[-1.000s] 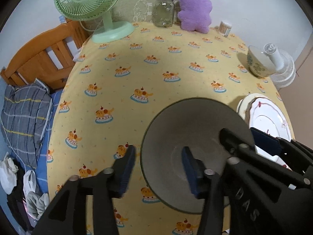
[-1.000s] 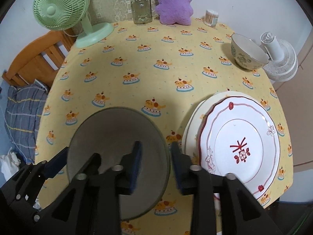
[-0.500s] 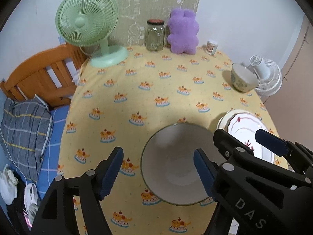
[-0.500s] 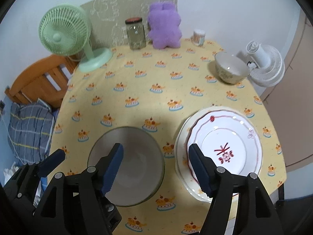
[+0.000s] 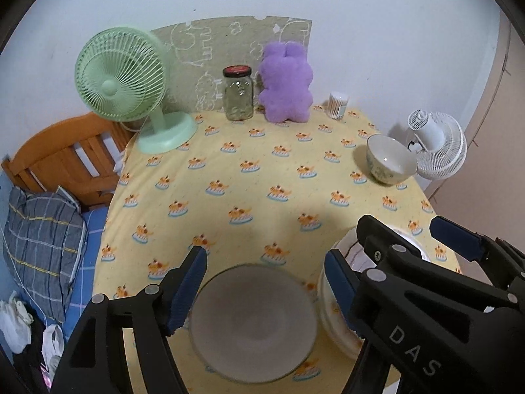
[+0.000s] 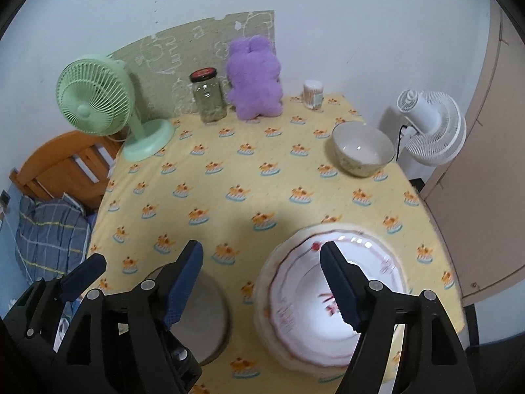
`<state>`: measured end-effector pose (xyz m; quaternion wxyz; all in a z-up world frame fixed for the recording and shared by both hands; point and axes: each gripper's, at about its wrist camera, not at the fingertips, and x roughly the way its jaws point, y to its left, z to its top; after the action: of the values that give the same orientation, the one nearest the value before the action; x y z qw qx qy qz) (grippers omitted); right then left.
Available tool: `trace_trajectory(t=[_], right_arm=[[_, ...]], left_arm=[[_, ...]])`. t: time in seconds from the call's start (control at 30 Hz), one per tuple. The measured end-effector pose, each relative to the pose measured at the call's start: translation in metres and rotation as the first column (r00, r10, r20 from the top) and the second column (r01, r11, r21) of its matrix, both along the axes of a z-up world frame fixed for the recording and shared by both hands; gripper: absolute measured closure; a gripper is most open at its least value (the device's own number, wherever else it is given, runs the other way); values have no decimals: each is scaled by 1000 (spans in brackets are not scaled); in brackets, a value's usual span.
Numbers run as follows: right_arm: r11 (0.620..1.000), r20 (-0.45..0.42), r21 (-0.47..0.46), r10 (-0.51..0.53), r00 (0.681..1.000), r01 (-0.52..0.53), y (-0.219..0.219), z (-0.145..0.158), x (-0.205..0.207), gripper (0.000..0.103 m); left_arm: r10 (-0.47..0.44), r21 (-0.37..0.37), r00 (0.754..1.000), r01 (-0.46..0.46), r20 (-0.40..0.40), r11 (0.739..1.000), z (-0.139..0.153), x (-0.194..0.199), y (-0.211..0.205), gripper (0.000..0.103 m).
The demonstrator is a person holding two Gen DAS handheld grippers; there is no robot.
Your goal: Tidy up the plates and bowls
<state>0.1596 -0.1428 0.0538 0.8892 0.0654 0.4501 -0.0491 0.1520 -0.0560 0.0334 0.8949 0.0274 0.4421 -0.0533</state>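
I am steering two handheld grippers above a round table covered in a yellow tablecloth (image 5: 262,170) printed with small cakes. My landmark is the grey bowl (image 5: 252,323), which sits at the near edge of the table.

Progress, as I judge it: the plates look gathered, since a red-trimmed plate (image 6: 331,292) rests on a larger pale plate (image 6: 262,295) just to the right of the grey bowl. The bowls do not. A floral bowl (image 5: 390,159) stands alone well beyond the grey bowl, to the far right, near a white fan (image 5: 438,151). Bringing the two bowls together seems to be what is left.

My left gripper (image 5: 265,285) has its jaws spread wide and holds nothing; it hangs above the grey bowl, which shows between and below the fingertips, untouched. My right gripper (image 6: 261,279) is likewise released and empty. The grey bowl lies under its left finger, the stacked plates under its right finger.
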Motion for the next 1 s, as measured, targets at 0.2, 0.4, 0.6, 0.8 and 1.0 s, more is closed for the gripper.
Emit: trace_trajectory(t=[0.2,0.4,0.6,0.8,1.0], right_arm=[[1000,3,-16,19,1000,-19,-36,6,24,26],[999,4,-27,36,999,-36,-73,9,49,26],[999,11,-22,41,999,-41,-116,5,78,26],[999,9,-23,45,999,-45,-155,-6,107,26],[999,18,-23,41,999,-40,-196,-19,139,26]], left_arm=[[23,4,1000,-23,8,1000,2,22,-35,27],[48,1,999,-48,9,999,3,46,-71,27],[66,14,998,-66,19,998,-1,74,-108,28],[88,15,996,-88,17,996,-13,105,-146,31],[113,13,993,-114,25,993,-24,135,-178,34]])
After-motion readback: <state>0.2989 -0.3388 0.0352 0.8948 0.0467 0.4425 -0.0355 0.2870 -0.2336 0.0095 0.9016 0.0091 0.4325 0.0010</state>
